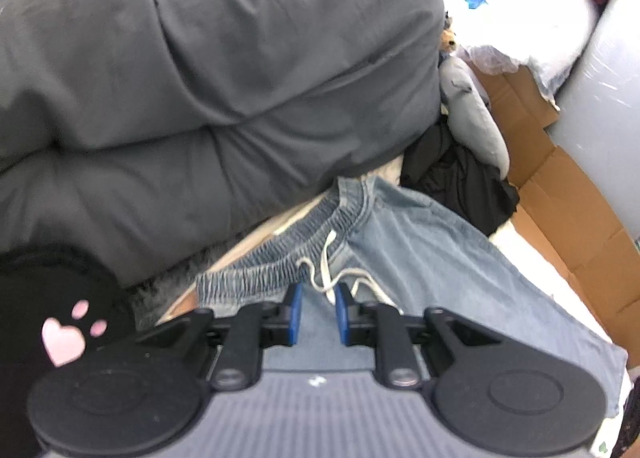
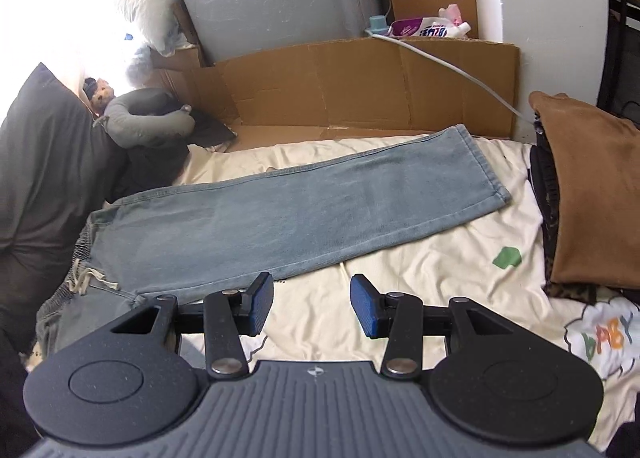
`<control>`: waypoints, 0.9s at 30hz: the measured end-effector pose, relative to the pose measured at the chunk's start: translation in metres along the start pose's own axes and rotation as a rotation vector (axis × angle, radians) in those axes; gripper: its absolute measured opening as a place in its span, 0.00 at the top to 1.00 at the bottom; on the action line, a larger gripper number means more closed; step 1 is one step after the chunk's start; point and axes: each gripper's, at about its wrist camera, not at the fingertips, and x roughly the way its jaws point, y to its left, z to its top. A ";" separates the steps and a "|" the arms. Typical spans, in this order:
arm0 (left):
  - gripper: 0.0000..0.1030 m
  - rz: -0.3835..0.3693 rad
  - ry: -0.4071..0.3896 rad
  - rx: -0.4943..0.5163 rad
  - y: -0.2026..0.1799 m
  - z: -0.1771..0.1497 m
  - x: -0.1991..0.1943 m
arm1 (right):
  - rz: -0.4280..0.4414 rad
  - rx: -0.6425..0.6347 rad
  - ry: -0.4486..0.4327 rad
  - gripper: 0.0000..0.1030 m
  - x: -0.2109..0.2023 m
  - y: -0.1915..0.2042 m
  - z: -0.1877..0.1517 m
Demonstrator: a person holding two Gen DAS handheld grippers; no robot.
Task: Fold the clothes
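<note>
Up close from the left wrist, one pair of light blue jeans (image 1: 420, 242) lies with its elastic waistband and white drawstring (image 1: 326, 270) just past the left gripper (image 1: 318, 316), whose blue pads stand a little apart with nothing pinched between them, and a big grey duvet (image 1: 208, 70) heaps up against the waistband. From the right wrist, those jeans (image 2: 288, 214) lie folded lengthwise on the cream bed sheet (image 2: 420, 282), flattened cardboard (image 2: 360, 86) behind, one brown cushion (image 2: 592, 186) beyond the hem; the right gripper (image 2: 312, 306) hovers apart and empty.
</note>
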 end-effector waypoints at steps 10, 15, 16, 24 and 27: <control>0.82 -0.010 0.052 -0.003 -0.009 -0.041 -0.009 | 0.002 -0.004 -0.025 0.40 -0.043 -0.002 -0.026; 0.82 -0.023 0.085 -0.004 -0.014 -0.065 -0.014 | -0.038 0.001 0.016 0.39 -0.048 -0.005 -0.048; 0.82 -0.022 0.096 -0.001 -0.015 -0.071 -0.014 | -0.033 -0.009 0.044 0.39 -0.044 -0.005 -0.053; 0.81 0.001 0.174 0.016 -0.017 -0.115 -0.013 | 0.035 -0.111 0.297 0.25 -0.009 0.005 -0.104; 0.79 0.015 0.199 0.024 -0.016 -0.125 -0.015 | 0.060 -0.153 0.366 0.23 0.002 0.013 -0.129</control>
